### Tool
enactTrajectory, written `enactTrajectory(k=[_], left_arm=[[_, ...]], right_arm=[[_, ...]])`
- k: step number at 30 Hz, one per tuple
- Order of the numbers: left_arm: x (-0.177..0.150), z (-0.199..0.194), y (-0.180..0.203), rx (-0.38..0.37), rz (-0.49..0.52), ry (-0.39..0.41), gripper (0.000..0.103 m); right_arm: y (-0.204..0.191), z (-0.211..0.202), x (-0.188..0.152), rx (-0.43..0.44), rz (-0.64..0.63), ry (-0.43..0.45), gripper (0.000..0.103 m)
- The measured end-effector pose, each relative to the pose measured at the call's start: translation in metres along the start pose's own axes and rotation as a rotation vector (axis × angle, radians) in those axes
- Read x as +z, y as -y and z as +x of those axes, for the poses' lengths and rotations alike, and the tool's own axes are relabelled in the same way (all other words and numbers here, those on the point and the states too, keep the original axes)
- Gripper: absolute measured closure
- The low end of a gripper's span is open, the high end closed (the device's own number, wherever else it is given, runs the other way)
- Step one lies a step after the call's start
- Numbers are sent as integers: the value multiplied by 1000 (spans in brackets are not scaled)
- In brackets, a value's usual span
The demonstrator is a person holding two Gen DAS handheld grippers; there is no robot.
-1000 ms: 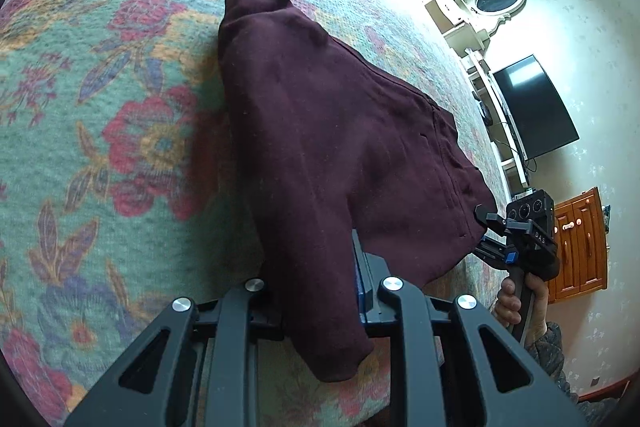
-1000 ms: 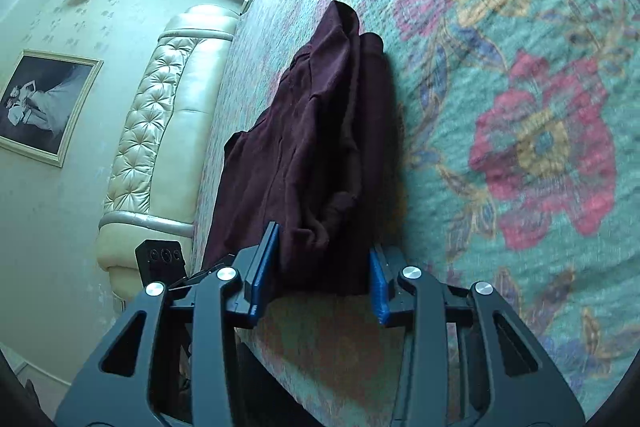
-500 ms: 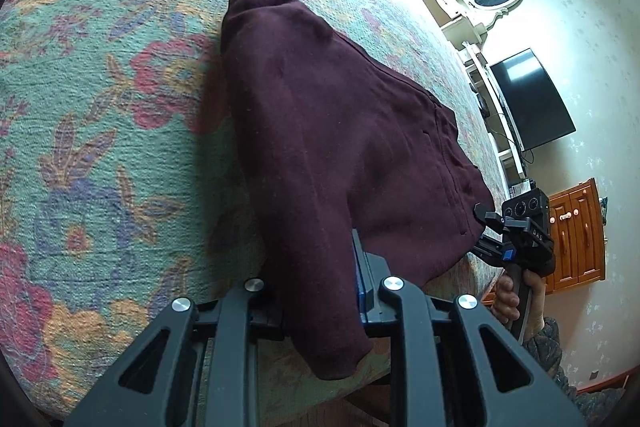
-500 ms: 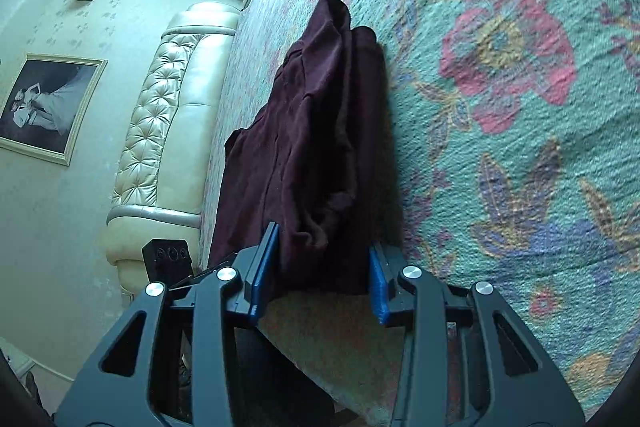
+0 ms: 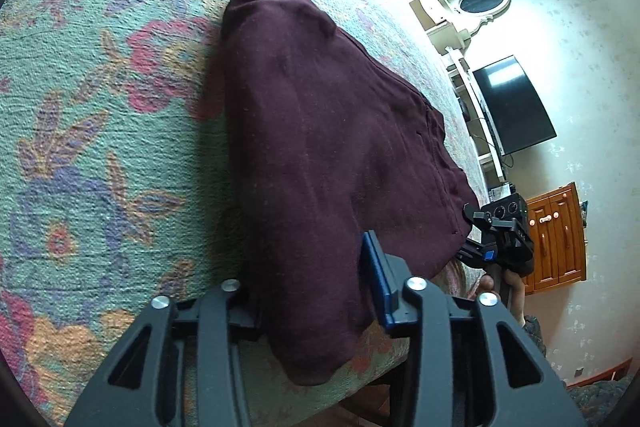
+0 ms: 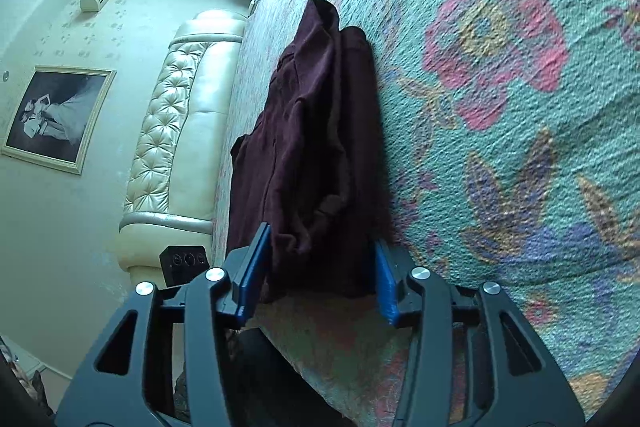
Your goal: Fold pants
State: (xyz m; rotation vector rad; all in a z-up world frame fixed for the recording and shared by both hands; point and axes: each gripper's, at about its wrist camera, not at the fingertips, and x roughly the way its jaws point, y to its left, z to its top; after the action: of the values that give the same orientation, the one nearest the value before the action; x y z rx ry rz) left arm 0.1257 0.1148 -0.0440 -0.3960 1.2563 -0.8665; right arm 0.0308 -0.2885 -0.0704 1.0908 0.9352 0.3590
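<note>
Dark maroon cloth: the pants [image 5: 328,147] lie on a floral bedspread [image 5: 100,131], teal with pink, orange and purple blooms, close to the bed's near edge. Fabric looks soft and matte, with lint specks; a stitched seam runs along the right part in the left wrist view. The garment is doubled over, layers stacked, narrowing toward a dark opening at the far end. In the right wrist view the pants [image 6: 316,147] show two stacked layers with a rumpled hem near the camera.

Left gripper [image 5: 316,291]: fingers clamped on the near end of the cloth, which bunches between them and hangs past the bed edge. Right gripper [image 6: 320,275]: blue pads [image 6: 252,279] pressed against both sides of the near hem, holding the cloth.

The right gripper [image 5: 500,235] also shows at the right of the left wrist view, at the garment's right corner. Background: padded cream headboard [image 6: 176,131], framed picture [image 6: 56,115], dark television [image 5: 512,103], wooden cabinet [image 5: 556,235].
</note>
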Motion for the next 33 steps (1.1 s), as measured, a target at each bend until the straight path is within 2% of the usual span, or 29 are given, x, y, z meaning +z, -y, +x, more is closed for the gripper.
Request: enactTrajectory(k=[2,4,7,18,23,25,28,33], left_arm=[[-8,-1,3,-20,22,2,40],[-8,1,12,-28,51,2,29],[-13,5,17,-7,84,-4,20],[-7,14,17,9,97,3,17],[-14,21,33,105,126,14,17],[-19,23,41,162,147,27,17],[-29,24,49,250,173,69,17],[-47,26,61,407,226,161,17]], right_arm=[[1,-3,0,12,7,6,51],[3,-7,0,23,18,11,50],[8,-15,-1,30,28,16,49],[14,-37,-11,42,44,46,48],[10,-44,-22,1,23,72,47],[6,-46,-28,-32,-1,81,46],[-8,-47,-39,-126,-68,106,42],[-42,-37,-64,-389,-254,169,30]])
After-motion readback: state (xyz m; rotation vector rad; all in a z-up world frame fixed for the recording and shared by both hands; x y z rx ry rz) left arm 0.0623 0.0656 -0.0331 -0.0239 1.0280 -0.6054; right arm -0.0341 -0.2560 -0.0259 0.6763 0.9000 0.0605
